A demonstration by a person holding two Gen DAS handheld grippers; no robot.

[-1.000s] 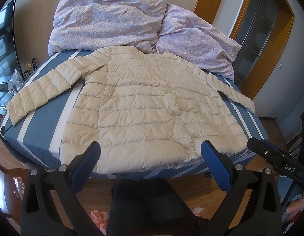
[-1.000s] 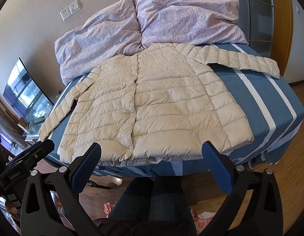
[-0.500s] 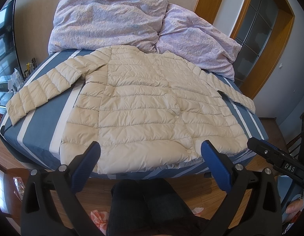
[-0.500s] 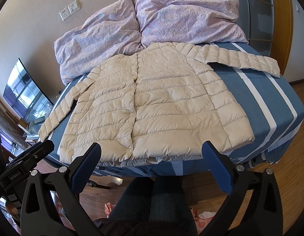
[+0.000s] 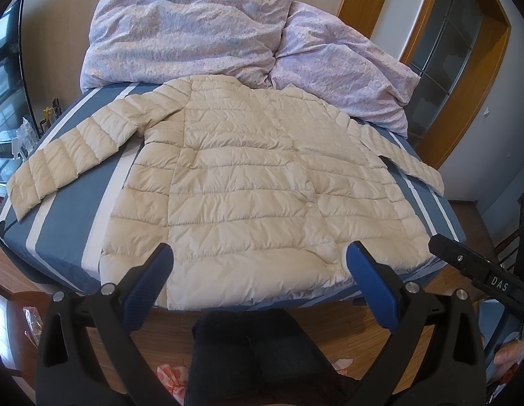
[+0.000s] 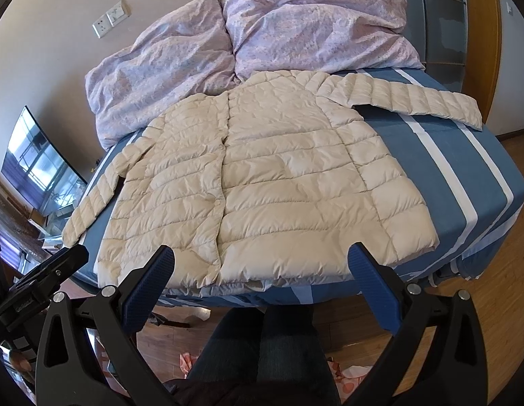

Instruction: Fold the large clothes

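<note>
A cream quilted puffer jacket [image 5: 255, 182] lies flat, front up, on the blue-and-white striped bed [image 5: 65, 223], sleeves spread out to both sides. It also shows in the right wrist view [image 6: 279, 182]. My left gripper [image 5: 258, 264] is open and empty, held short of the jacket's hem at the near bed edge. My right gripper [image 6: 260, 264] is also open and empty, at the hem on the same edge. Neither touches the jacket.
Two lilac pillows [image 5: 194, 30] lie at the head of the bed. A TV [image 6: 38, 165] stands to the left, a wooden door frame [image 5: 465, 77] to the right. The person's dark-trousered legs [image 5: 262, 355] stand on the wooden floor below the grippers.
</note>
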